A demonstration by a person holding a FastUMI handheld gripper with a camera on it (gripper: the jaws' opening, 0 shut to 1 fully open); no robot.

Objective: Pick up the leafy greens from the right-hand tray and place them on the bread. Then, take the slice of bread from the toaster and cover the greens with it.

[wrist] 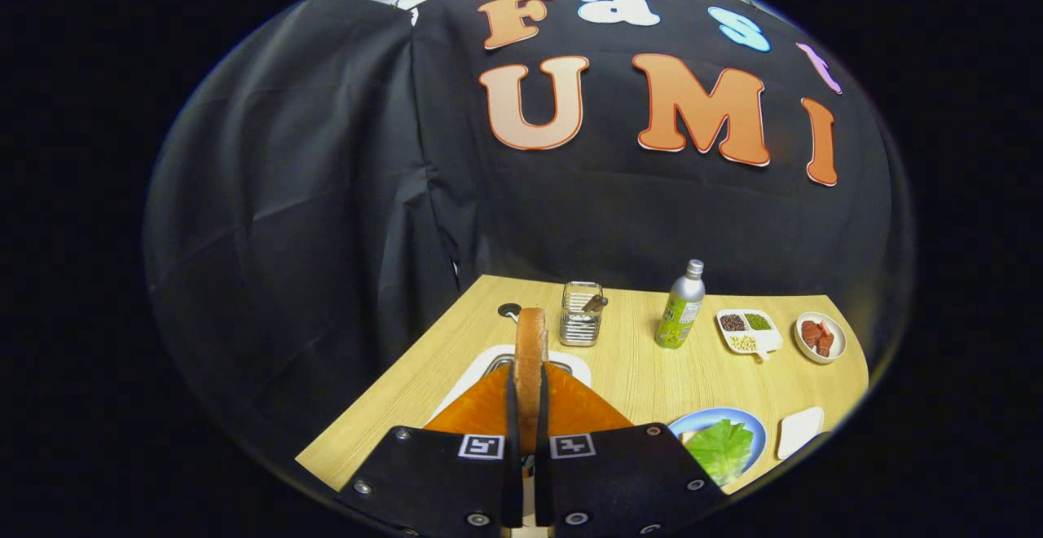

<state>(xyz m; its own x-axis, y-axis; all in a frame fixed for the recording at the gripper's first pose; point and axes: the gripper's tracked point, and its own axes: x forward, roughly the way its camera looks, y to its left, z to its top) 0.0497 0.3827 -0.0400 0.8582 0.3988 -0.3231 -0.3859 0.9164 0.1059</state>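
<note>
Claw (pixel 528 407) clamping bread slice (pixel 530 342) above wooden table (pixel 652 375)

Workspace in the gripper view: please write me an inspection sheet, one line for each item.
Surface: light wooden table.
Job's things: bread slice held upright between the tongs' fingers, above the toaster; leafy greens already lying on the blue plate; white tray beside it.
Clutter: metal utensil holder, green bottle, divided dish of beans, bowl of red pieces.
Grippers: tongs shut on the bread slice.
Cables: nothing seen; only a round hole in the table.
Surroundings: black cloth wall.
</note>
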